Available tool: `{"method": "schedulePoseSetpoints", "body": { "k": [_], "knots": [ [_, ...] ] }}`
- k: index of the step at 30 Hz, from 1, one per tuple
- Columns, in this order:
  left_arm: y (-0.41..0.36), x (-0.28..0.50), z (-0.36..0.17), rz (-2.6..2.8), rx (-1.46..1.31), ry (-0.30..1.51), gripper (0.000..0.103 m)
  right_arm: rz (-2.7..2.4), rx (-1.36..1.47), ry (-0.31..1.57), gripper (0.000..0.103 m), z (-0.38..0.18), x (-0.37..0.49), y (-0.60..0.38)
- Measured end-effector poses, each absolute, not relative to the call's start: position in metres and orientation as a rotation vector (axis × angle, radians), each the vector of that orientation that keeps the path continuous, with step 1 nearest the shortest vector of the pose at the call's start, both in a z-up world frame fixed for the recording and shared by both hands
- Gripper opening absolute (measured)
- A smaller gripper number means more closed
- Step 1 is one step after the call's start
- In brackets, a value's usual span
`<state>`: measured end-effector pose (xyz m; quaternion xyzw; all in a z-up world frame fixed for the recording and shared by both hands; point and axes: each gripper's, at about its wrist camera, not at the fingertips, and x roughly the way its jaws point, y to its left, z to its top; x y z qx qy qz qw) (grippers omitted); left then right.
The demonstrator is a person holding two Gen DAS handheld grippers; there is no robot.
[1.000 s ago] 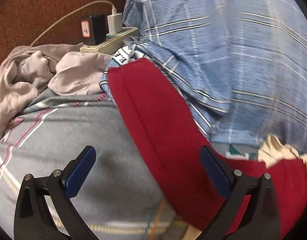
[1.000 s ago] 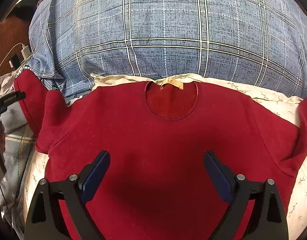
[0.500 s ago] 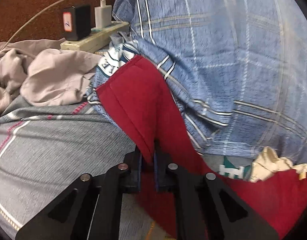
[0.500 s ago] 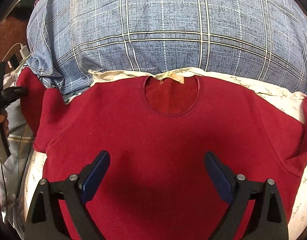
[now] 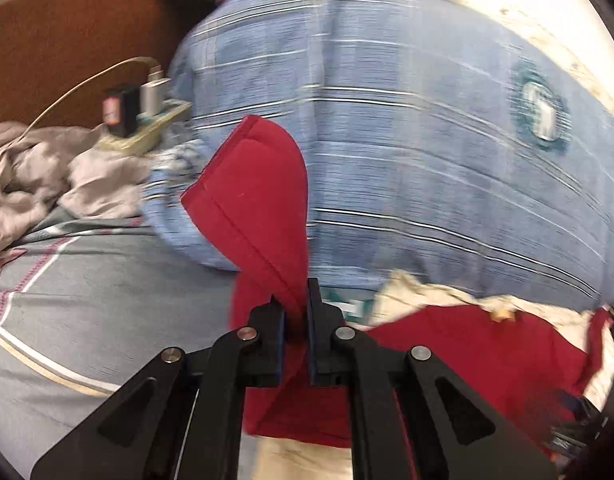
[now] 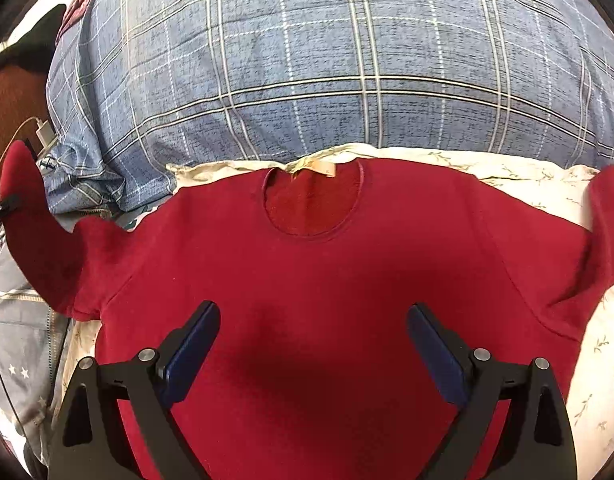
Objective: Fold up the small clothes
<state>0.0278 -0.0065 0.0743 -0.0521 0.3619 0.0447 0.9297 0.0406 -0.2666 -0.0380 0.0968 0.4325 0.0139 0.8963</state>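
A small dark red long-sleeved shirt (image 6: 315, 280) lies flat, neckline and tan label away from me, on a cream floral cloth (image 6: 519, 172). My left gripper (image 5: 295, 316) is shut on the shirt's left sleeve (image 5: 255, 196) and holds it lifted, cuff standing up. In the right wrist view that raised sleeve (image 6: 27, 216) shows at the far left with the left gripper's tip on it. My right gripper (image 6: 313, 344) is open and empty, hovering over the shirt's chest. The right sleeve (image 6: 611, 220) lies out to the right.
A big blue plaid quilt (image 6: 327, 64) is bunched just behind the shirt. A power strip with chargers and a white cable (image 5: 141, 120) lies at the left, next to a crumpled beige garment (image 5: 31, 176). Grey striped bedding (image 5: 87, 292) covers the left.
My left gripper closed on the sleeve, then lifted it up and toward the shirt's body. The right gripper stayed open over the chest, nearly still.
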Motion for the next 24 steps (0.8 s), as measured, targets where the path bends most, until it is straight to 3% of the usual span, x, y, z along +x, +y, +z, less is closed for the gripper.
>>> {"method": "schedulePoseSetpoints", "body": {
  "k": [9, 18, 21, 24],
  "knots": [
    [-0.108, 0.06, 0.063, -0.214, -0.058, 0.772, 0.006, -0.053, 0.251, 0.86, 0.096, -0.026, 0.033, -0.318],
    [-0.189, 0.074, -0.03, -0.359, -0.008, 0.936, 0.007, -0.166, 0.278, 0.851, 0.096, -0.027, 0.022, -0.381],
    [-0.181, 0.069, -0.04, -0.395, -0.005, 0.969, 0.02, -0.169, 0.293, 0.858, 0.096, -0.028, 0.02, -0.394],
    [-0.159, 0.053, -0.019, -0.434, 0.019, 0.918, 0.056, -0.148, 0.293, 0.852, 0.096, -0.026, 0.022, -0.393]
  ]
}}
